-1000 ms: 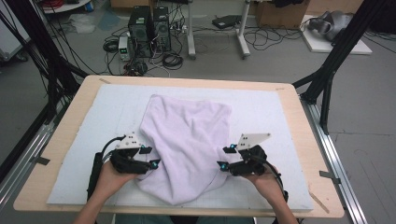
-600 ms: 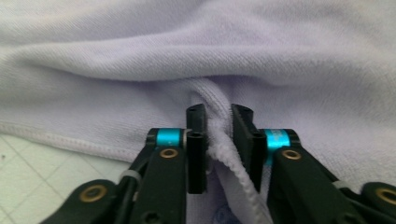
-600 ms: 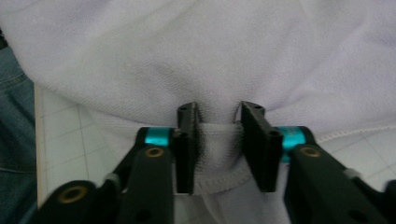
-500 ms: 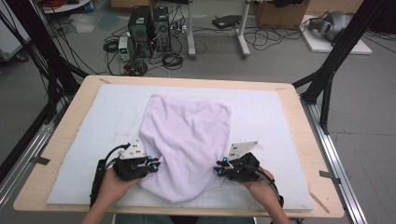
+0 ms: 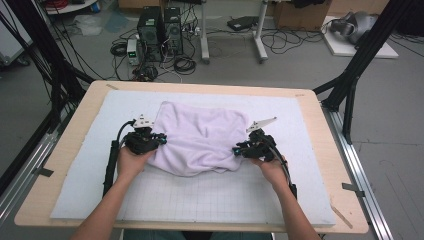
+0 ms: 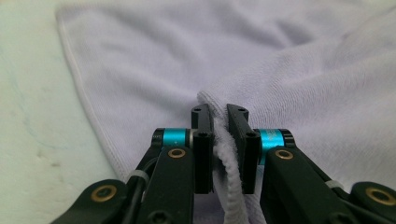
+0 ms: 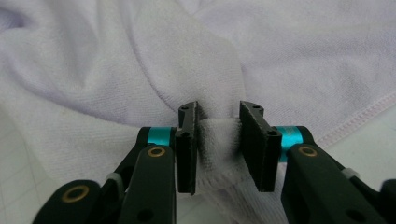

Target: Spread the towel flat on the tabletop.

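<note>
Left gripper (image 5: 161, 140) pinches towel (image 5: 200, 137) hem, closed tight. Right gripper (image 5: 239, 150) has just eased wider, a thick towel fold clamped between its pads. Both forearms low, level over the mat (image 5: 210, 200).

Premises: a laboratory or test room fitted out for recording, not a home. The wooden surface (image 5: 70, 150) carries a pale gridded mat (image 5: 210, 195) and stands inside a frame of black struts (image 5: 360, 55), with metal rails (image 5: 360, 170) along its sides. Two desktop computer towers (image 5: 160, 27) stand on the bare grey floor (image 5: 300, 65) behind it amid loose tangled cables (image 5: 182, 62). A cardboard box (image 5: 300, 12) and white metal stand legs (image 5: 257, 35) sit further back.
</note>
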Demonstrator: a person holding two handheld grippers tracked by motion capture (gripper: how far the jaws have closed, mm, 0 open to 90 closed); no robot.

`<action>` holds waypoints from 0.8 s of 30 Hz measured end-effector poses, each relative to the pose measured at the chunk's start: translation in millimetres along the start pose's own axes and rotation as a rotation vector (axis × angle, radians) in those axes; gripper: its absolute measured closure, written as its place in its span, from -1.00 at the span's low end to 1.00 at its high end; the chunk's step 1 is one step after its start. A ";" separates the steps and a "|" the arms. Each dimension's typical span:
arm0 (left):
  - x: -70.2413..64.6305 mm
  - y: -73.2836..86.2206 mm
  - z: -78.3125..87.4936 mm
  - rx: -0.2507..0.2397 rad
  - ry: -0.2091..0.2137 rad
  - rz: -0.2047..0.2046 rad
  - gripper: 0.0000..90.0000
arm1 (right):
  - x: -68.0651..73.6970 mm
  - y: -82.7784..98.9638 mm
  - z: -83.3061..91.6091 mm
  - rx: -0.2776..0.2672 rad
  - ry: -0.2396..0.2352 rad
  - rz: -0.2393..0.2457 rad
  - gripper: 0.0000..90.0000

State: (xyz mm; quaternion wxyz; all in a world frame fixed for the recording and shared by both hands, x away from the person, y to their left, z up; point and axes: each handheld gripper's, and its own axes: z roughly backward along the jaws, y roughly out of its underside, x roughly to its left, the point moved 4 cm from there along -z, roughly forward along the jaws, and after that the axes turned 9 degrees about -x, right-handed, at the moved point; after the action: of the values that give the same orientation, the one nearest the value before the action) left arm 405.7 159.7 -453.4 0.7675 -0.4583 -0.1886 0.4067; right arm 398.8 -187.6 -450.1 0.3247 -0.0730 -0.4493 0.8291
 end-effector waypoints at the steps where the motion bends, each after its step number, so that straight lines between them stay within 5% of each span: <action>1: 1.0 2.5 -2.7 0.018 0.007 0.001 0.75 | -2.1 -0.2 -0.6 -0.011 -0.004 -0.016 0.45; 4: 0.6 -0.2 4.0 0.004 0.019 0.002 0.47 | -1.7 -2.3 3.9 -0.016 0.020 0.020 0.21; 10: -7.2 -11.9 43.8 -0.081 0.040 -0.034 0.23 | 14.7 -11.8 34.8 -0.094 0.031 0.076 0.11; 17: -31.3 -2.0 82.2 -0.131 0.096 -0.084 0.11 | 61.6 -3.9 55.6 -0.142 -0.034 0.210 0.12; 22: -49.3 20.1 84.1 -0.100 0.157 -0.104 0.00 | 83.3 14.9 41.8 -0.103 -0.058 0.275 0.04; 24: -52.9 28.9 77.4 -0.048 0.180 -0.112 -0.04 | 85.3 19.2 33.4 -0.076 -0.062 0.282 0.03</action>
State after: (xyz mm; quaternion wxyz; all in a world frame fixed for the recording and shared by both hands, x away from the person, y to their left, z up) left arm 309.7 167.3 -434.3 0.7916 -0.5000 -0.1541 0.3156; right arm 309.5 -166.8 -431.2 0.1879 -0.1223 -0.4755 0.8507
